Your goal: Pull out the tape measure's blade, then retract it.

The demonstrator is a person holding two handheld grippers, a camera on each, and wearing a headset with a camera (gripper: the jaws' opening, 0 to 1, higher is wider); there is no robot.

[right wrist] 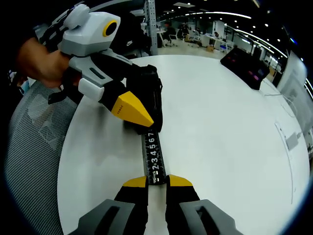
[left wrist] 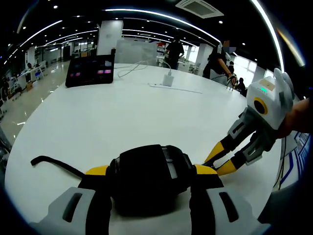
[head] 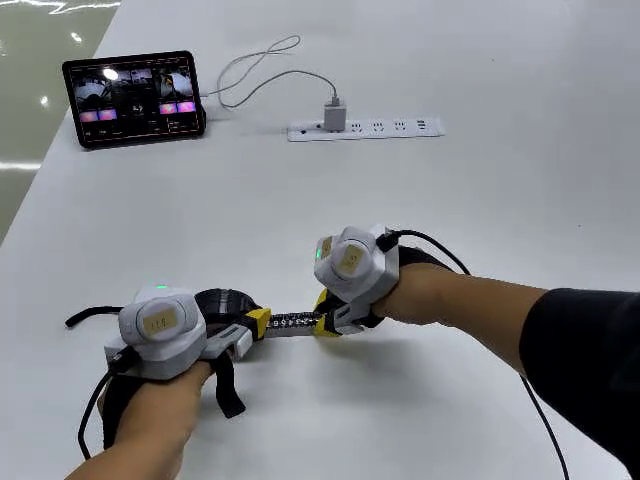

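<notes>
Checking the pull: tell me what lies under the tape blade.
The white table lies under the blade. The right hand-held gripper covers its tip, hiding what is beneath there.

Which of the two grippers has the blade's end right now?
The right gripper: its yellow-tipped jaws pinch the end of the blade, with a short length pulled out. The left gripper clamps the black case instead.

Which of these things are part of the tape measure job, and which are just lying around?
In use: tape case, blade, left gripper, right gripper.
Lying about: tablet, power strip, charger, cable.
</notes>
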